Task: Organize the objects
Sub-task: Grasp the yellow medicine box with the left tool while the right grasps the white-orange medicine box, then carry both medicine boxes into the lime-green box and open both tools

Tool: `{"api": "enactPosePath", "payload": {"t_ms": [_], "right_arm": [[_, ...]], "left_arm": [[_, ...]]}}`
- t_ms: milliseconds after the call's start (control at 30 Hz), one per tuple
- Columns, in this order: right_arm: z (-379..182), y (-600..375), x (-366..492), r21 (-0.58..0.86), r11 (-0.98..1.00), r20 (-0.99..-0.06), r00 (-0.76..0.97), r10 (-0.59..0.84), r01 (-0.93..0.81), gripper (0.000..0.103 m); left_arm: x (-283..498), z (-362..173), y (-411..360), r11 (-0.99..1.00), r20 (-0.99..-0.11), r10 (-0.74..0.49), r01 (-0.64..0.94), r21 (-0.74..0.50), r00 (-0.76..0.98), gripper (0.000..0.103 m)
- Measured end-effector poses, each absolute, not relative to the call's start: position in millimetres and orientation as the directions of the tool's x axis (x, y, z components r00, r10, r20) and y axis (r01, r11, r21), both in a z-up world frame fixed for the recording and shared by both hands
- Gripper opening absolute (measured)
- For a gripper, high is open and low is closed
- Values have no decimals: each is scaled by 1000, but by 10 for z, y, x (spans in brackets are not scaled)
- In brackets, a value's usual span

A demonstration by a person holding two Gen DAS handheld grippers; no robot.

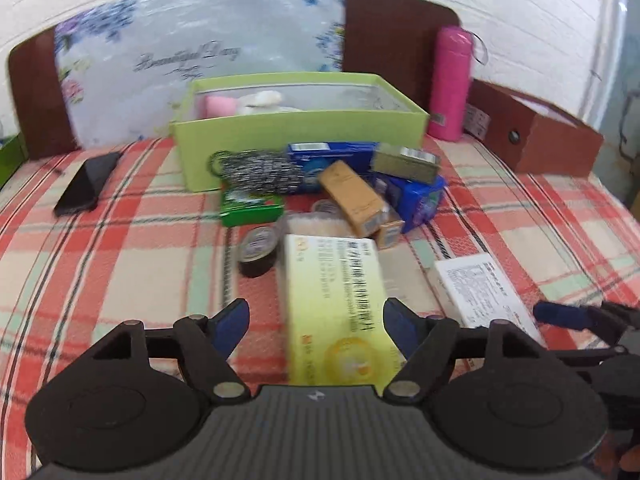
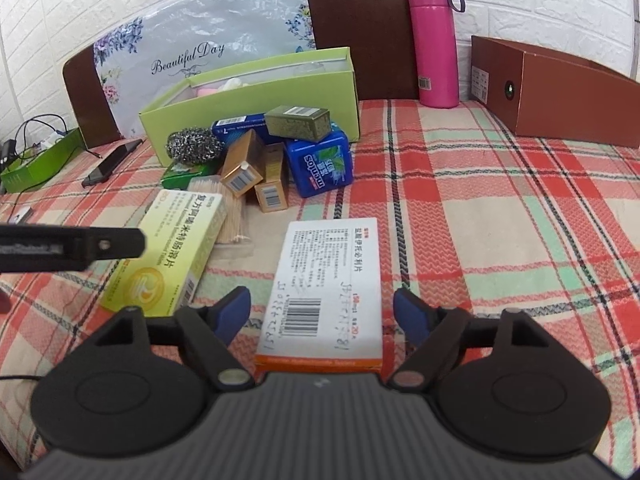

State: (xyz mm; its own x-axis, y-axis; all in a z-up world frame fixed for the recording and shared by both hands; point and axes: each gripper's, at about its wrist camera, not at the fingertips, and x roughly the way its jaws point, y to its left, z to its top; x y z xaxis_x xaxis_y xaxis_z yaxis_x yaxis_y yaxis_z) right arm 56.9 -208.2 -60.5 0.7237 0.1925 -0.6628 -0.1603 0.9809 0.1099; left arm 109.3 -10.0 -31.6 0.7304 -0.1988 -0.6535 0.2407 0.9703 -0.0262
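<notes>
1. I saw the left gripper (image 1: 316,330) spread wide around the yellow medicine box (image 1: 336,304), pads not pressing.
2. The right gripper (image 2: 322,316) stood open astride the white medicine box (image 2: 324,284), near the plaid cloth's (image 2: 500,208) front edge.

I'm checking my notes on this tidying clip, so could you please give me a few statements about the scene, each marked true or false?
1. The pink bottle stands upright by the wall. True.
2. The left gripper is clamped shut on the yellow medicine box. False: its jaws stand open on either side of the box.
3. The white medicine box lies flat on the plaid cloth between the right gripper's open jaws. True.
4. The phone lies inside the green box. False: it lies on the cloth beside it.
</notes>
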Motion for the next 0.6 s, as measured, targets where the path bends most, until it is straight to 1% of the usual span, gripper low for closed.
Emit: {"api": "enactPosePath", "payload": {"t_ms": [67,167,200,233,333,433,500,533,600], "right_arm": [[-609,-2099,592,108,982,-667,721,186,-153,81],[-610,-2125,617,106,984,-673,718,178,-144,82],[-610,-2130,622,102,984,-674,718,175,-143,82],[-613,-2133,628,99,985,-675,717,172,-143,82],[-638,-2131,681,95,985,-687,707,168,-142,82],[-665,-2118,729,107,984,-691,700,178,-145,83],[-674,-2095,756,104,983,-696,695,181,-151,84],[-679,-2082,764,101,983,-700,691,180,-154,84],[-686,-2051,768,82,984,-708,685,170,-159,84]], "left_arm": [[1134,-379,-220,961,-655,-201,275,11,728,77],[1183,-517,-306,954,-654,-137,278,116,744,78],[1173,-537,-260,949,-646,-158,295,108,746,77],[1173,-530,-204,951,-649,-182,301,76,738,74],[1178,-483,-36,959,-675,-211,283,-4,707,73],[1159,-452,107,967,-695,-216,248,-56,685,73],[1141,-437,147,970,-697,-208,236,-57,686,75],[1135,-428,148,973,-696,-192,225,-44,692,77],[1136,-423,120,975,-692,-170,224,-12,702,78]]}}
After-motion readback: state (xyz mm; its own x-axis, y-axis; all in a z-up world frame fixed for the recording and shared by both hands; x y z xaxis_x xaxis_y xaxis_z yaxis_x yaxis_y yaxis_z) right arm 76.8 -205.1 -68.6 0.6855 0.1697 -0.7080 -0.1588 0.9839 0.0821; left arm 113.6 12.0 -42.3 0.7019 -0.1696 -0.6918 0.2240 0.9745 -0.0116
